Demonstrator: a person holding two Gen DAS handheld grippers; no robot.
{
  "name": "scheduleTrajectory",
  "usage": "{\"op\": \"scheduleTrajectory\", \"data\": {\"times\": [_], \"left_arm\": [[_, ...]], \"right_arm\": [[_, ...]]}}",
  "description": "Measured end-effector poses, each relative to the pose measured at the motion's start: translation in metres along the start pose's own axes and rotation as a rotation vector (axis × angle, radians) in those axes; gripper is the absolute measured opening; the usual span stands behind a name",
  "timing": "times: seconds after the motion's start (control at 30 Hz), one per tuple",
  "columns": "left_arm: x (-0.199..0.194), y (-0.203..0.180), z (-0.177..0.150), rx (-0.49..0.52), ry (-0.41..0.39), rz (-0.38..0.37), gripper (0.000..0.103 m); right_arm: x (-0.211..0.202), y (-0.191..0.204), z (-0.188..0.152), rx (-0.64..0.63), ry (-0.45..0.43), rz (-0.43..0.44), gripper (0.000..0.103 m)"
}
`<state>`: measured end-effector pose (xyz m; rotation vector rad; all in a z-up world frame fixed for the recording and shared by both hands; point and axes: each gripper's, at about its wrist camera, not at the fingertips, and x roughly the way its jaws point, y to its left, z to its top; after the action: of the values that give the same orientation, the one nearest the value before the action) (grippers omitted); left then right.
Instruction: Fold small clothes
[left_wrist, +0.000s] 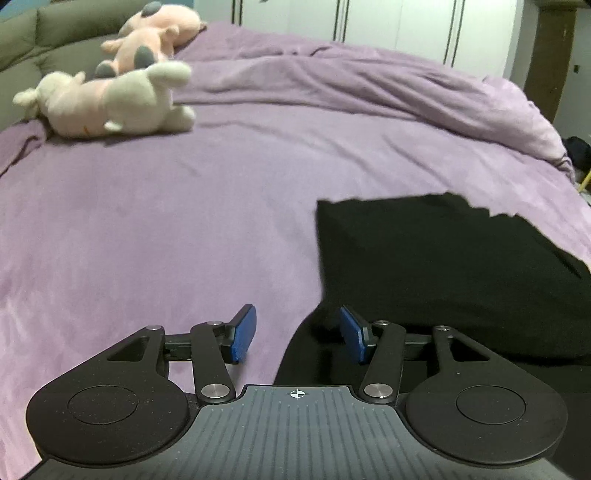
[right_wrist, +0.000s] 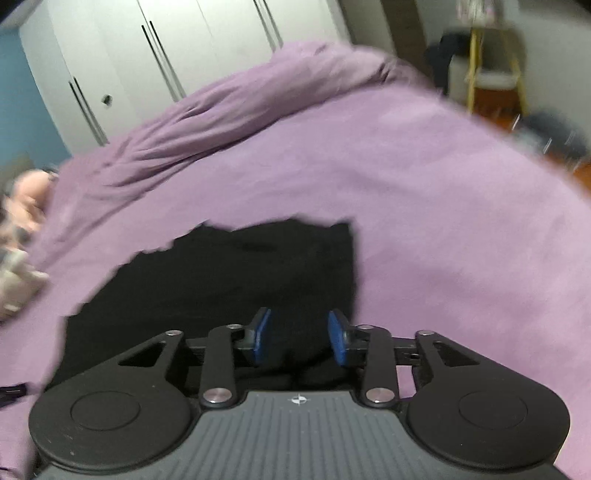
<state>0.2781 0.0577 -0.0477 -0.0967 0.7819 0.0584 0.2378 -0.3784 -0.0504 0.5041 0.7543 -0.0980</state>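
Note:
A black garment lies folded flat on the purple bedspread, right of centre in the left wrist view. My left gripper hovers over its near left edge, open, with blue pads wide apart; the cloth edge runs under the gap and neither pad presses on it. In the blurred right wrist view the same garment fills the lower middle. Above its near right part my right gripper stands open, its blue pads apart, black cloth behind them and nothing pinched.
Two plush toys lie at the far left of the bed by a grey-green headboard. A bunched purple duvet runs across the far side. White wardrobe doors stand behind; a yellow-legged stand is off the bed's right.

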Motion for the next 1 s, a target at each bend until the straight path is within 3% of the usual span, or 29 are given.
{"op": "scheduleTrajectory", "data": {"times": [0.1, 0.17, 0.27, 0.33, 0.7, 1.0], "left_arm": [[0.016, -0.013, 0.006, 0.006, 0.032, -0.033, 0.056], [0.03, -0.023, 0.005, 0.025, 0.077, -0.033, 0.056], [0.037, -0.033, -0.001, 0.06, 0.091, -0.007, 0.056], [0.039, -0.036, -0.005, 0.075, 0.089, 0.003, 0.056], [0.04, -0.046, -0.014, 0.187, 0.09, 0.032, 0.057], [0.037, -0.048, -0.018, 0.209, 0.099, 0.048, 0.058]], "right_arm": [[0.02, -0.01, -0.004, 0.117, 0.073, 0.011, 0.034], [0.025, -0.019, -0.006, 0.191, 0.072, 0.034, 0.033], [0.027, -0.02, -0.006, 0.191, 0.075, 0.027, 0.02], [0.028, -0.017, -0.006, 0.126, 0.08, -0.011, 0.003], [0.027, 0.038, -0.026, -0.366, 0.066, -0.252, 0.001], [0.027, 0.043, -0.037, -0.506, 0.04, -0.273, 0.001]]}}
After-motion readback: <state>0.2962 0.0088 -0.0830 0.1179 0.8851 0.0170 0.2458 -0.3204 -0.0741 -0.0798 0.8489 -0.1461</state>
